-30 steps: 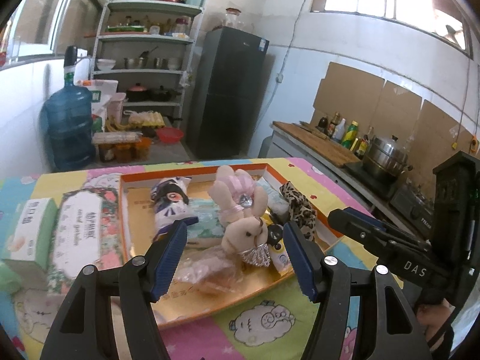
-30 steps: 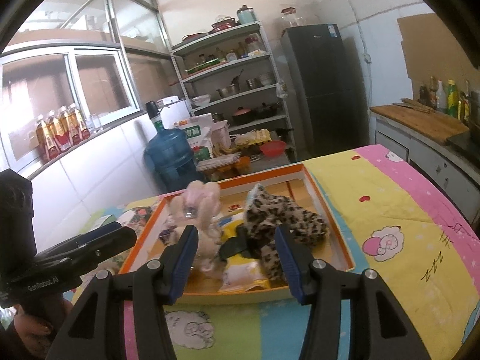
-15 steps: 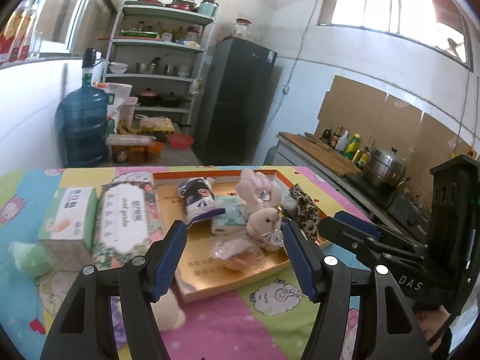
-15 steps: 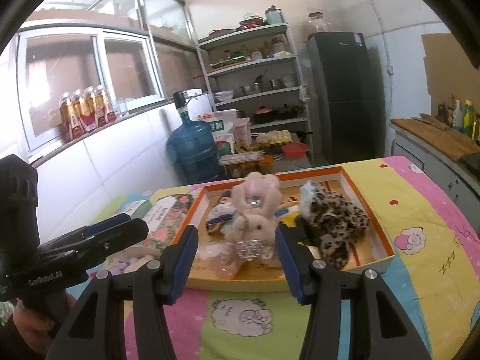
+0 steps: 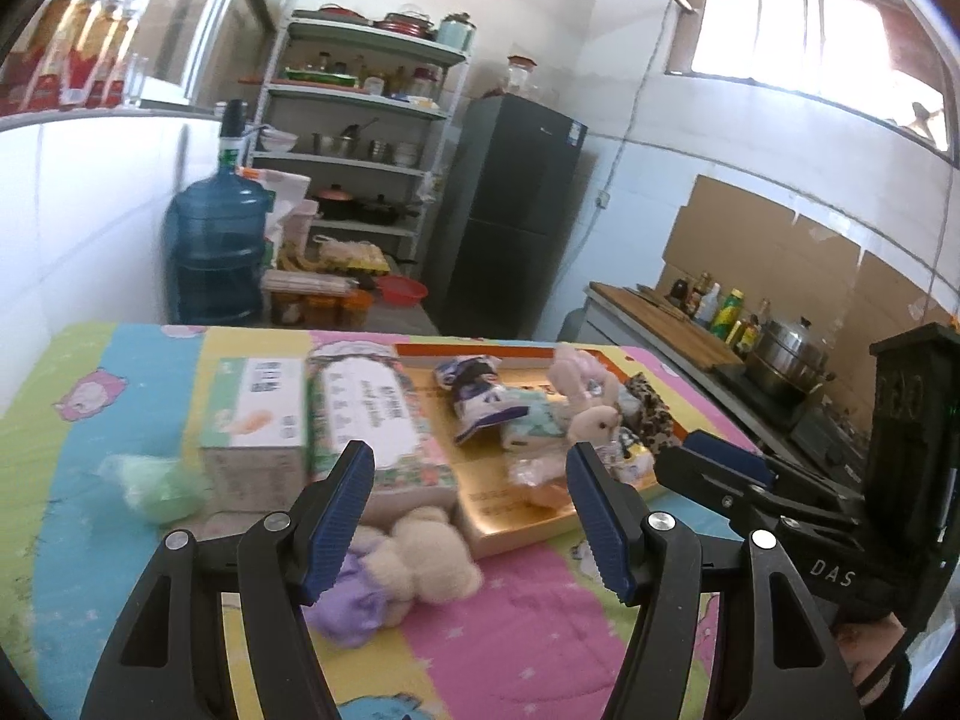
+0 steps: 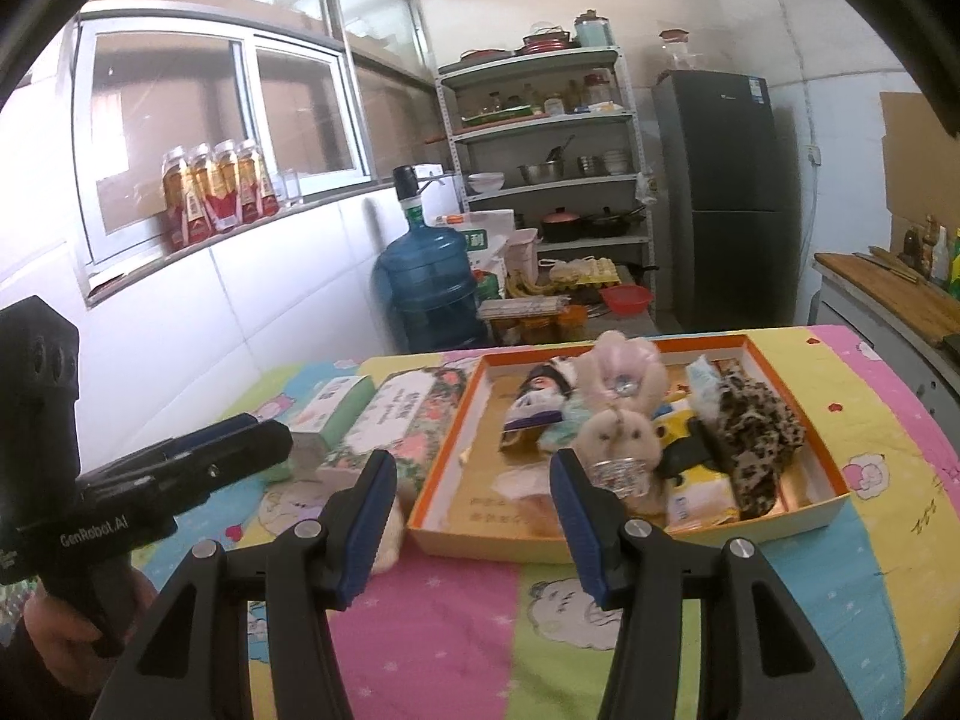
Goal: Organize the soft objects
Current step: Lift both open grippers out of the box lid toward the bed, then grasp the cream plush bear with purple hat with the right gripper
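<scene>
My left gripper [image 5: 468, 519] hangs open over the colourful table cover, nothing between its blue pads. Just beyond it a beige plush bear in a purple dress [image 5: 408, 564] lies on the cloth. An orange-rimmed tray [image 5: 522, 531] to the right holds a pink rabbit plush [image 5: 591, 414], a leopard-print soft item [image 5: 651, 414] and snack packs. My right gripper [image 6: 474, 531] is also open and empty, just in front of the tray [image 6: 447, 450]. The rabbit [image 6: 618, 420] and the leopard item [image 6: 756, 426] lie inside it. Each gripper appears in the other's view, right gripper [image 5: 684, 456] and left gripper [image 6: 264, 438].
A green tissue box [image 5: 255, 414] and a floral tissue pack [image 5: 372, 414] lie left of the tray, with a pale green soft lump [image 5: 159, 486] nearer the edge. Beyond the table stand a blue water jug [image 6: 429, 288], shelves [image 6: 552, 180] and a dark fridge [image 6: 726, 198].
Both grippers have drawn back from the tray and shifted left. The tray looks smaller; the tissue packs, green lump and plush bear have come into view. Jaws unchanged.
</scene>
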{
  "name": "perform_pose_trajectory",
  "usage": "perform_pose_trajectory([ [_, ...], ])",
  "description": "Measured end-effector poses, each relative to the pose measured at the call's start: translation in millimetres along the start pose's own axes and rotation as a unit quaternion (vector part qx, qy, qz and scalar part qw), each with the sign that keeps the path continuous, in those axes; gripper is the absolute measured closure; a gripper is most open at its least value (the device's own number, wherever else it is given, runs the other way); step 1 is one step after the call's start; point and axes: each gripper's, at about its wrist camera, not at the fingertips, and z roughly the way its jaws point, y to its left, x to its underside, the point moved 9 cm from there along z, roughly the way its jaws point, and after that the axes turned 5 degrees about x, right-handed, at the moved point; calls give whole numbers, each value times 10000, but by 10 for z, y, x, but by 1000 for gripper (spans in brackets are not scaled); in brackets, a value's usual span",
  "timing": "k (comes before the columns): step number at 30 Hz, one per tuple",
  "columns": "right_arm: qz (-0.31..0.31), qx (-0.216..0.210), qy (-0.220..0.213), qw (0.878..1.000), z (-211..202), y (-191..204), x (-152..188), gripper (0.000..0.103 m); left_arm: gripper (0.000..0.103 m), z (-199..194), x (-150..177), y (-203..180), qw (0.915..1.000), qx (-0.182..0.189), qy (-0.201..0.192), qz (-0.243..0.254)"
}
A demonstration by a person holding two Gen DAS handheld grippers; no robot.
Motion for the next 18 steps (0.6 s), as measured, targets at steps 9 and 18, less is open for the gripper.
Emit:
perform_pose_trajectory([
  [9, -240, -79, 107, 9996, 17, 403, 99, 50, 35, -389, 7, 466, 9988, -188, -276, -349],
  [18, -340, -378, 421, 9978, 201, 778, 281, 50, 35, -626, 73, 833, 9966, -347, -428, -606],
])
